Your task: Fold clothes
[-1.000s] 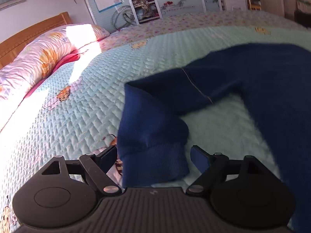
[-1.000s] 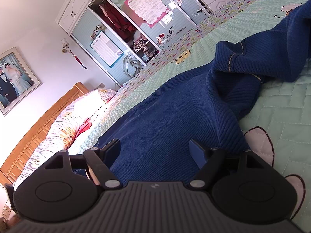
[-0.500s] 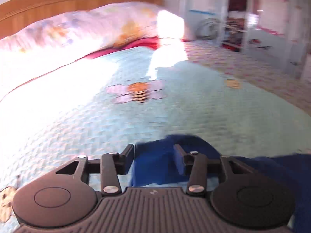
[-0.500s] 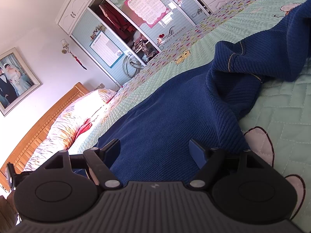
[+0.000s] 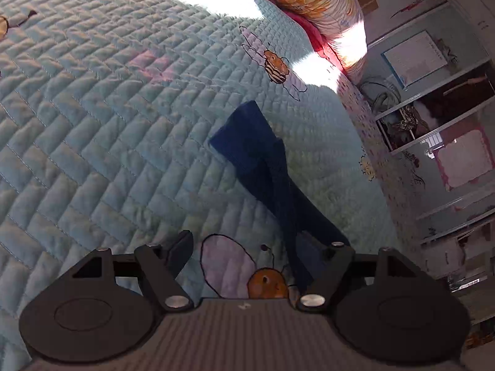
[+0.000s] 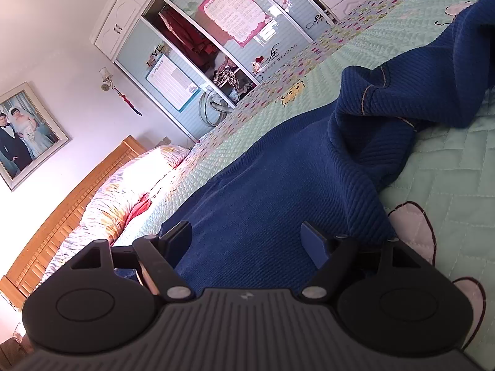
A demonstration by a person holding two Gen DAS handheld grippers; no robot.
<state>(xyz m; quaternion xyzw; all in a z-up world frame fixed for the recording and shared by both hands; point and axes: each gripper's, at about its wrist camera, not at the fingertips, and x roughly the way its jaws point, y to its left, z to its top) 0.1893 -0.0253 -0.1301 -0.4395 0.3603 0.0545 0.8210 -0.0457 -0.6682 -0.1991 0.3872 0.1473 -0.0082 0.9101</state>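
Here the left claw [image 5: 256, 247] was opening beside the sleeve [image 5: 247, 136], the right claw [image 6: 247, 235] gaped over the sweater [image 6: 263, 191]; the loose sleeve risked bunching on the bed [image 5: 92, 108].

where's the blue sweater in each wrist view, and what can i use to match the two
Left wrist: only a sleeve of the blue sweater shows, running from picture centre down to the right finger of the left gripper, whose jaws are opening.
Right wrist: the blue sweater fills the centre and upper right, spread on the quilt, passing between the right gripper fingers.
Shared landmark: the floral pillow by the wooden headboard.
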